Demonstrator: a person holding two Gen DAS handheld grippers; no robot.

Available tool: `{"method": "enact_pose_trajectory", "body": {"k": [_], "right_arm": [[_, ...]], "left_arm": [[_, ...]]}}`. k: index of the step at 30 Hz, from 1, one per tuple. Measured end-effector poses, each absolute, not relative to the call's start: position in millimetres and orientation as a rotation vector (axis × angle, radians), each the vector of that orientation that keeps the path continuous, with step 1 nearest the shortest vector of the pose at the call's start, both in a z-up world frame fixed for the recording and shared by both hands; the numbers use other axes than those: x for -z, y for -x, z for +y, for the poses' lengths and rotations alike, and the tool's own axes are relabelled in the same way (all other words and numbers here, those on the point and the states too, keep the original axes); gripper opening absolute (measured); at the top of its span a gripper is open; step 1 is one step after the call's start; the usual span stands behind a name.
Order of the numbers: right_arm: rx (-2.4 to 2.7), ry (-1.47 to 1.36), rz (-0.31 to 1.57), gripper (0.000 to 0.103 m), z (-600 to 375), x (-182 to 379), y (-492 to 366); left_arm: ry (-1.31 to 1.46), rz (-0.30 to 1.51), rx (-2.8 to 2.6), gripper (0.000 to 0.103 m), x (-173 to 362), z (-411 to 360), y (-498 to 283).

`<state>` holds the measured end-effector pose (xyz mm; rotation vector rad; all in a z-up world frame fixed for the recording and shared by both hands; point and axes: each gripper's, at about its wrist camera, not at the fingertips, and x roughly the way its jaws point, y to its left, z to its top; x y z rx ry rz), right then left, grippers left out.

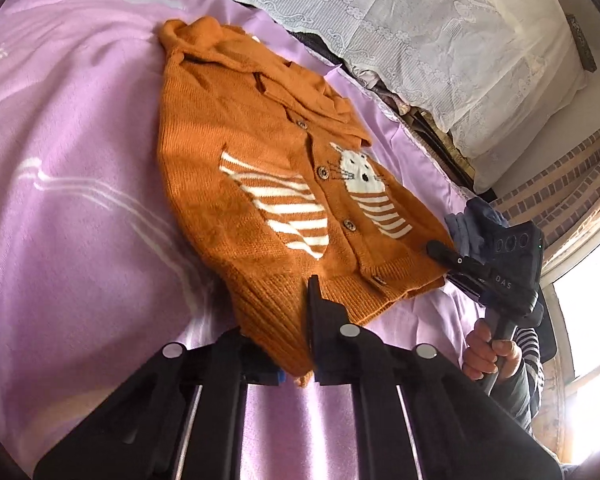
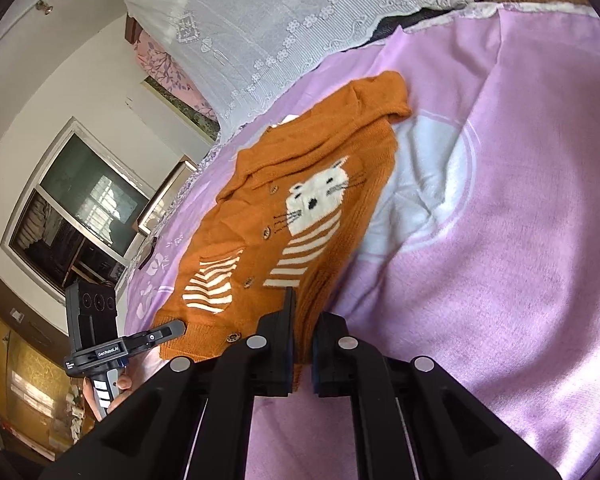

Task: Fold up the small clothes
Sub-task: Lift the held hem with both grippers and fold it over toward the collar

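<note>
Pinching the hem of an orange cardigan (image 1: 260, 184) on a purple blanket (image 1: 80, 200): L gripper (image 1: 300, 320) clamped at its left corner, R gripper (image 2: 304, 328) at its right. Best lifted evenly, w/ the hem kept taut.

Ribbed knit wool cardigan (image 1: 268, 184) on soft matt blanket (image 1: 80, 160).

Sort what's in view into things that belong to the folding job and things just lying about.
Job: orange cardigan; left gripper and right gripper, each shut on its hem.

Lying about: purple blanket, lace-covered pillow, blue-grey cloth.
</note>
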<state>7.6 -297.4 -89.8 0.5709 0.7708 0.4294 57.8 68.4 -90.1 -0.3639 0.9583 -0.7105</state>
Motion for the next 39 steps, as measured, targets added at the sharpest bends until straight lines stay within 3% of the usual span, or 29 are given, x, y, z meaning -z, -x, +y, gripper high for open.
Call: {"method": "enact_pose_trajectory", "body": {"k": [14,39], "right_arm": [[-0.43,-0.642,0.679,0.006,-313,47,-51],[-0.391,-0.739,0.596,0.006,-312,39,-191]], "left_arm": [[0.3,0.833,0.65,0.007,24,64,-118],[0.238,0.777,0.5,0.008,0,48,-240]]}}
